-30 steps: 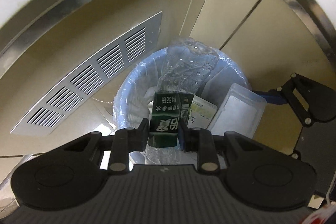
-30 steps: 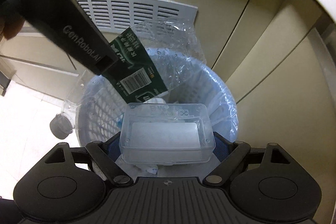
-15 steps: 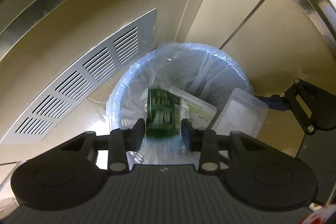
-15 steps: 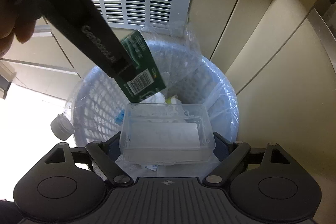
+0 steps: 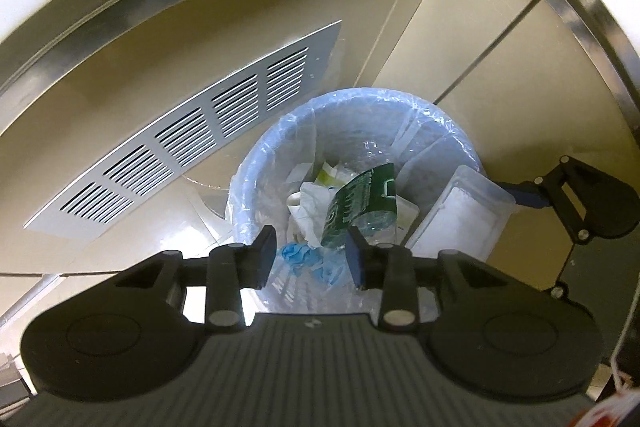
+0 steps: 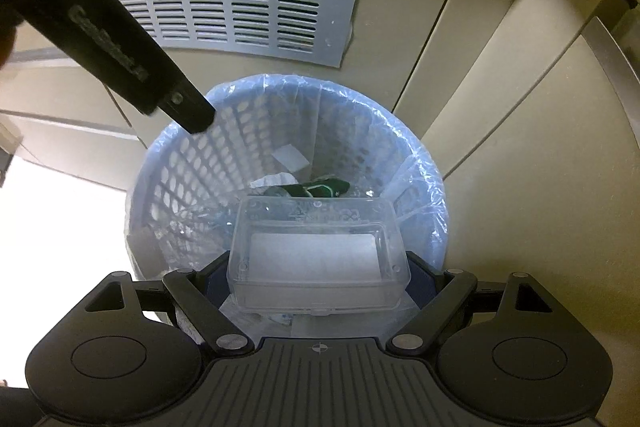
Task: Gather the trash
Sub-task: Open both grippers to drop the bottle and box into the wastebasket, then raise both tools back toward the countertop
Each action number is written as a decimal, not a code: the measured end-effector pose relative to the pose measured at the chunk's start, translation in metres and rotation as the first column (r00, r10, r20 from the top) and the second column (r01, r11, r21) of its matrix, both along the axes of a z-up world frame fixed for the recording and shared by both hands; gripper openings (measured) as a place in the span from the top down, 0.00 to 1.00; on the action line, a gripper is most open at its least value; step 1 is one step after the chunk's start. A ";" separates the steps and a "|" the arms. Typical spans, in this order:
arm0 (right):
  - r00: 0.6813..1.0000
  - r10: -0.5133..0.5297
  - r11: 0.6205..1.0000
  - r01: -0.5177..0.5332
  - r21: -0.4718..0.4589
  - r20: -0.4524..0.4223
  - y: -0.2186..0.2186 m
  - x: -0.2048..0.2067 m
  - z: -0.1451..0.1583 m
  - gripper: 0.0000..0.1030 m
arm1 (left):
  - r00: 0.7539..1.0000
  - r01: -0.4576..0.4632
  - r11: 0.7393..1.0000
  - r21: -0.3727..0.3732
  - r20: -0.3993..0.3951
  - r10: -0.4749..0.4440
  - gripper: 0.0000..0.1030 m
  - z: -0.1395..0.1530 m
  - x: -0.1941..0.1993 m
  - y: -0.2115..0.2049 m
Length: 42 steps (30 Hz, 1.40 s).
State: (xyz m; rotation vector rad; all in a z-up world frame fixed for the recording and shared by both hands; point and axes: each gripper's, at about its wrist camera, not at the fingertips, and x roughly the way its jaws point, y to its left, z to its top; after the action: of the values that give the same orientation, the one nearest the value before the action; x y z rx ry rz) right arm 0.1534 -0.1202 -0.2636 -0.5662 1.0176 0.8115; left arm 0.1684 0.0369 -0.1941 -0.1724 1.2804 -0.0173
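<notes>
A blue mesh waste basket (image 5: 256, 167) lined with a clear bag stands on the floor below both grippers; it also shows in the right wrist view (image 6: 180, 179). The crushed clear bottle with a green label (image 5: 360, 199) lies inside it among paper scraps; it also shows in the right wrist view (image 6: 320, 189). My left gripper (image 5: 311, 257) is open and empty above the basket. My right gripper (image 6: 316, 271) is shut on a clear plastic box (image 6: 316, 259) with white paper inside, held over the basket's near rim; the box also shows in the left wrist view (image 5: 460, 215).
Beige cabinet panels surround the basket, with a metal vent grille (image 5: 192, 151) behind it, seen also in the right wrist view (image 6: 240, 19). A blue glove (image 5: 304, 257) and white papers lie in the basket. A bright floor patch (image 6: 60, 219) lies at left.
My left gripper has opened and let go of the bottle, which has dropped into the basket. My right gripper still holds the clear box over the basket.
</notes>
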 end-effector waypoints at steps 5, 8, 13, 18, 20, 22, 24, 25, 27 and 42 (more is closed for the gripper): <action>1.000 0.009 1.000 -0.009 -0.002 -0.004 0.002 0.001 -0.003 0.17 | 1.000 -0.015 1.000 -0.001 0.001 0.015 0.68 0.000 -0.003 0.003; 1.000 0.015 1.000 -0.015 -0.004 0.001 0.003 0.001 -0.004 0.16 | 1.000 -0.018 1.000 -0.001 -0.001 0.018 0.68 0.001 -0.005 0.003; 1.000 0.004 1.000 -0.004 -0.007 0.017 0.002 0.000 -0.002 0.15 | 1.000 -0.021 1.000 -0.004 -0.001 0.021 0.68 0.002 -0.007 0.003; 0.999 0.004 1.000 -0.004 -0.011 0.032 0.002 -0.004 0.003 0.14 | 1.000 -0.025 1.000 -0.005 0.003 0.025 0.68 0.000 -0.012 0.003; 0.999 0.005 1.000 -0.004 -0.013 0.032 0.002 -0.006 0.005 0.14 | 1.000 -0.027 1.000 -0.005 0.006 0.027 0.68 -0.001 -0.014 0.004; 0.999 0.009 1.000 -0.008 -0.015 0.037 0.001 -0.008 0.008 0.14 | 1.000 -0.029 1.000 -0.007 0.010 0.030 0.68 0.001 -0.016 0.005; 0.999 0.014 1.000 -0.013 -0.012 0.044 0.001 -0.011 0.013 0.14 | 0.999 -0.034 0.999 -0.010 0.018 0.034 0.68 0.004 -0.019 0.006; 0.999 0.016 1.000 -0.015 -0.008 0.048 0.001 -0.013 0.017 0.14 | 0.999 -0.036 0.999 -0.013 0.023 0.036 0.68 0.006 -0.020 0.007; 0.998 0.018 1.000 -0.018 0.004 0.062 0.000 -0.017 0.027 0.14 | 0.998 -0.043 0.999 -0.020 0.035 0.043 0.68 0.011 -0.025 0.008; 0.987 -0.025 0.975 -0.011 0.221 0.161 -0.011 -0.025 0.134 0.14 | 0.968 -0.119 0.991 -0.054 0.215 0.128 0.62 0.087 -0.055 0.019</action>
State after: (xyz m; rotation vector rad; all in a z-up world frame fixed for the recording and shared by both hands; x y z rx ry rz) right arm 0.1288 -0.1313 -0.1295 -0.4300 0.7667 0.8455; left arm 0.1131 0.0557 -0.1072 -0.2774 1.0482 0.0440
